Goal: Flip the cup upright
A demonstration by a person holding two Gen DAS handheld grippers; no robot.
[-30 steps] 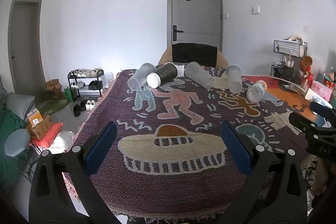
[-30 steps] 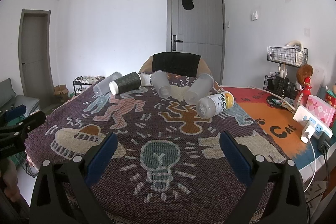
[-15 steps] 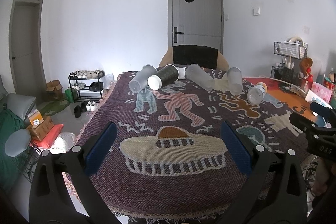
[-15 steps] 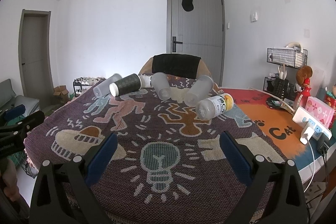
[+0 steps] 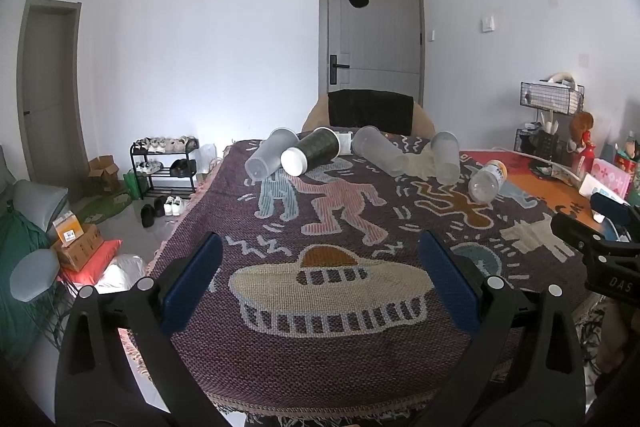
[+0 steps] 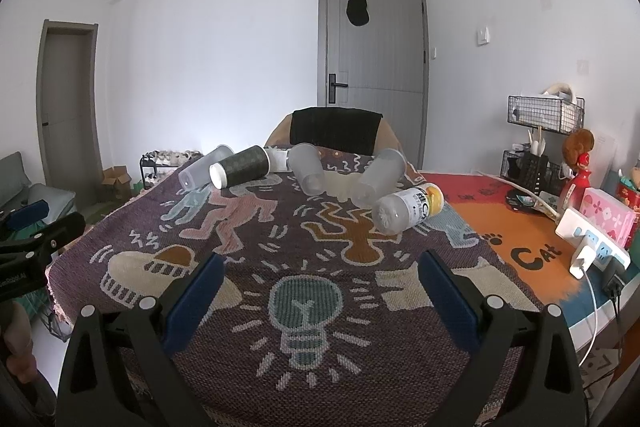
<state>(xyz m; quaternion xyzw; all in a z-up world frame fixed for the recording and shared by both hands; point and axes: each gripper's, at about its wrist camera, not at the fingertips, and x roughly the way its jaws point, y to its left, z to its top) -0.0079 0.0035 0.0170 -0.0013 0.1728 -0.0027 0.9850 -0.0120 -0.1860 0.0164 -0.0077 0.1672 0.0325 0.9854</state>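
Note:
Several cups lie on their sides at the far end of a patterned cloth (image 5: 332,343). From left to right they are a frosted cup (image 5: 270,153), a dark cup with a white base (image 5: 314,151), a frosted cup (image 5: 378,149) and a frosted cup (image 5: 446,157). The same cups show in the right wrist view: frosted (image 6: 202,167), dark (image 6: 242,167), frosted (image 6: 306,167), frosted (image 6: 378,177). My left gripper (image 5: 320,275) is open and empty, well short of the cups. My right gripper (image 6: 320,291) is open and empty too.
A plastic bottle with a yellow cap (image 6: 408,209) lies on its side right of the cups. A chair back (image 6: 334,135) stands behind the table. A power strip (image 6: 592,241), pink box (image 6: 608,213) and wire rack (image 6: 546,113) sit at the right. A shoe rack (image 5: 166,163) stands on the left.
Both grippers have moved a little forward toward the cups. Their jaws stay open and the cups have not moved.

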